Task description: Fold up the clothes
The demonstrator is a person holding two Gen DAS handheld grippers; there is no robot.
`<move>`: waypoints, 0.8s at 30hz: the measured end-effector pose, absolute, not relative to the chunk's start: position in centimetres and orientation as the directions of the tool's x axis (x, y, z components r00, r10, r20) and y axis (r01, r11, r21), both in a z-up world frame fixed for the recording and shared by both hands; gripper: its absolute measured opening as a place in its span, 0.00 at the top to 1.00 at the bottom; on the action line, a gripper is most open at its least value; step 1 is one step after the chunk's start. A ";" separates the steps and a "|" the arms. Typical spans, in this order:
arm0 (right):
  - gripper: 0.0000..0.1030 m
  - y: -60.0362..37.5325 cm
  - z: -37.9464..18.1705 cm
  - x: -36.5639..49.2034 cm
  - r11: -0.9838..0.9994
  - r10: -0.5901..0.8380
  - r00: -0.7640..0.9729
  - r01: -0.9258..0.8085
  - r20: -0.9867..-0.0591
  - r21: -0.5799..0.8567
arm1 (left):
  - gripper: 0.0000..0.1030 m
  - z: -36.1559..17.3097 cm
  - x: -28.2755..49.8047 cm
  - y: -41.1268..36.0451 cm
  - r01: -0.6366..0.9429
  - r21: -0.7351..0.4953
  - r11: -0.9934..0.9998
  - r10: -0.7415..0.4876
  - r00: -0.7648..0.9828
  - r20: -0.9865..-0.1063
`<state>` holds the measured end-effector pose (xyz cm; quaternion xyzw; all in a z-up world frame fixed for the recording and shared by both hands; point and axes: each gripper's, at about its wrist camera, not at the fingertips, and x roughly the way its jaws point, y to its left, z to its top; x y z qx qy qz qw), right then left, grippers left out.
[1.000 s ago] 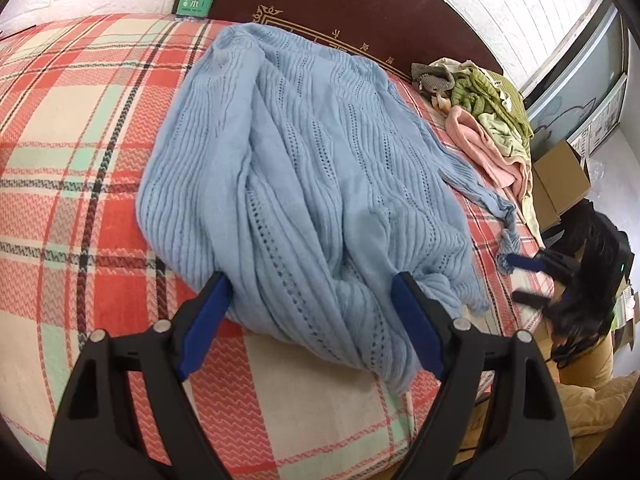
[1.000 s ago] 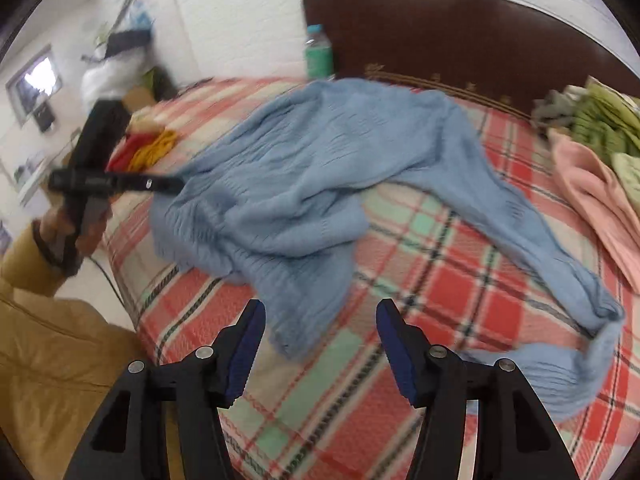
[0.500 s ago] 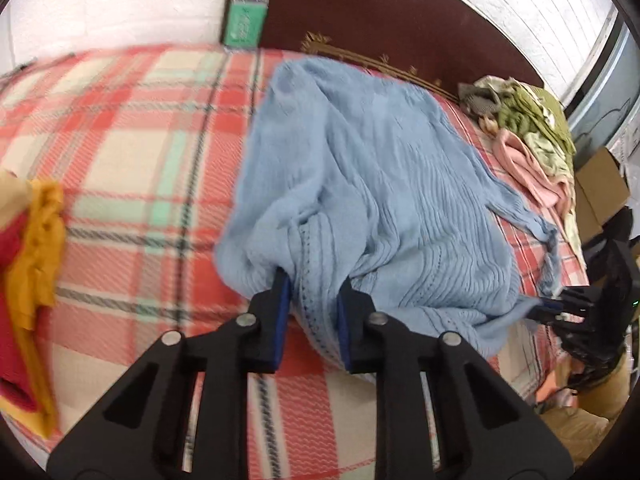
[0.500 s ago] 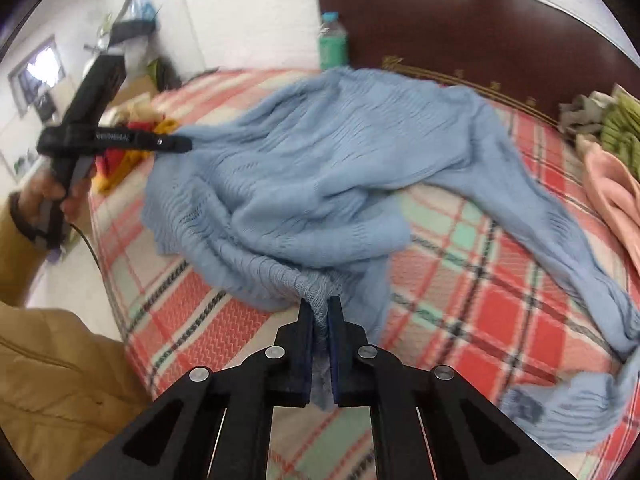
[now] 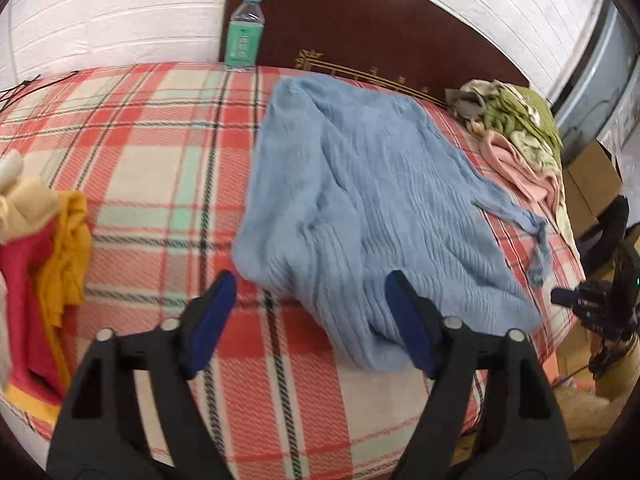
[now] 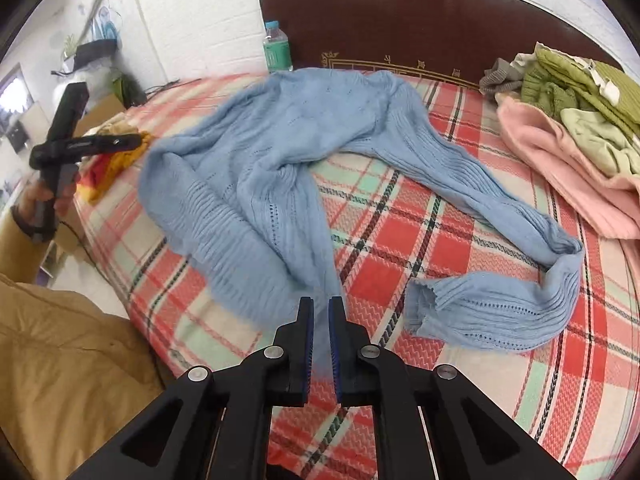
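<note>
Pinching the blue sweater's [image 6: 256, 184] hem near the bed's [image 6: 452, 248] front edge, my right gripper [image 6: 319, 320] holds it; my left gripper [image 5: 308, 300] hangs wide apart.

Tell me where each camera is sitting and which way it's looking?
Left wrist: rides the open left gripper, faces the headboard over the blue sweater; the right gripper shows at its right edge.
Right wrist: rides the right gripper, shut on the sweater's hem; tan sleeve and left gripper show left.
Shared: sweater, water bottle, plaid bed.
</note>
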<state>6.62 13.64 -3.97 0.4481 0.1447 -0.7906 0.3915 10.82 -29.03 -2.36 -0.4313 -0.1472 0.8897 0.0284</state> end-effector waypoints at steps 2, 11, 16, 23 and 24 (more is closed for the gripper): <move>0.90 13.9 -3.5 6.5 -0.644 -0.528 -0.283 0.748 -0.800 0.161 | 0.24 -2.8 11.2 -28.2 0.040 -0.303 -0.952 0.212 -0.631 -0.747; 0.75 10.8 -3.8 7.1 -0.587 -0.592 -0.239 0.782 -0.770 0.208 | 0.24 -4.1 9.5 -32.2 0.149 -0.391 -0.908 0.209 -0.649 -0.732; 0.69 8.5 -5.3 7.4 -0.559 -0.600 -0.184 0.793 -0.779 0.243 | 0.46 -6.5 8.0 -34.1 0.199 -0.490 -0.849 0.285 -0.608 -0.741; 0.65 7.6 -6.4 7.3 -0.566 -0.592 -0.162 0.781 -0.790 0.264 | 0.82 -8.1 6.4 -32.8 0.184 -0.450 -0.874 0.282 -0.563 -0.777; 0.65 7.7 -6.4 7.2 -0.569 -0.590 -0.164 0.779 -0.791 0.263 | 0.83 -7.8 6.2 -32.7 0.198 -0.402 -0.894 0.232 -0.562 -0.794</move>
